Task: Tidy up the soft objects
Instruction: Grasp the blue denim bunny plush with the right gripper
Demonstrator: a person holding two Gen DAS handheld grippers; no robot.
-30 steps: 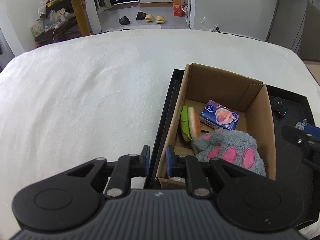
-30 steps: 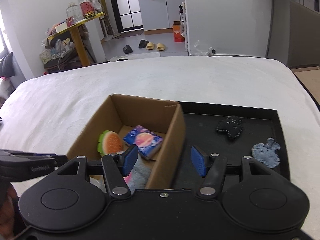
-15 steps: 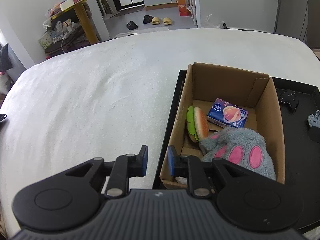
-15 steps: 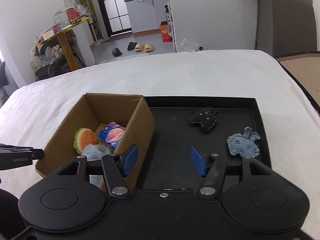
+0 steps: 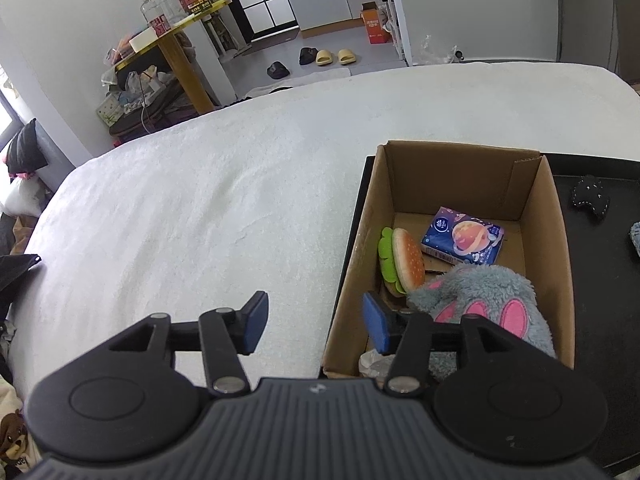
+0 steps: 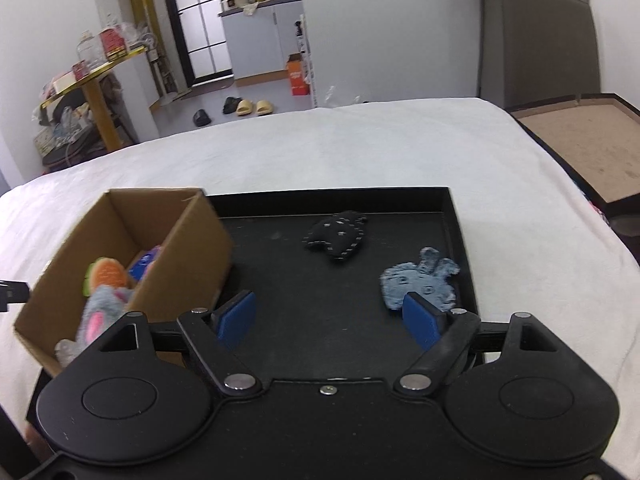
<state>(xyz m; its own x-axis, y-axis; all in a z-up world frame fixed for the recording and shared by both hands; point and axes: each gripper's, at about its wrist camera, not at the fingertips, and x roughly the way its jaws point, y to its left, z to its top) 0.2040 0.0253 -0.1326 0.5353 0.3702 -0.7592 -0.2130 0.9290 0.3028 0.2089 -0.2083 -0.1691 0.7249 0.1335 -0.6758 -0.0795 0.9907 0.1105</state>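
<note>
Cardboard walls keep the burger toy, tissue pack and grey paw together in the box, beside my left gripper, fingers spread and empty. On the black tray, the dark toy and blue rabbit lie loose; my right gripper hovers, fingers spread, probably for the rabbit.

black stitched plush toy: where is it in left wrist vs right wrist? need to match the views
Left wrist: black stitched plush toy at the far right edge, on the black tray, right of the cardboard box.
Right wrist: upper centre, on the tray's far half, between the box and the blue-grey bunny plush.
Shared landmark: the cardboard box, left of the toy in both.
</note>
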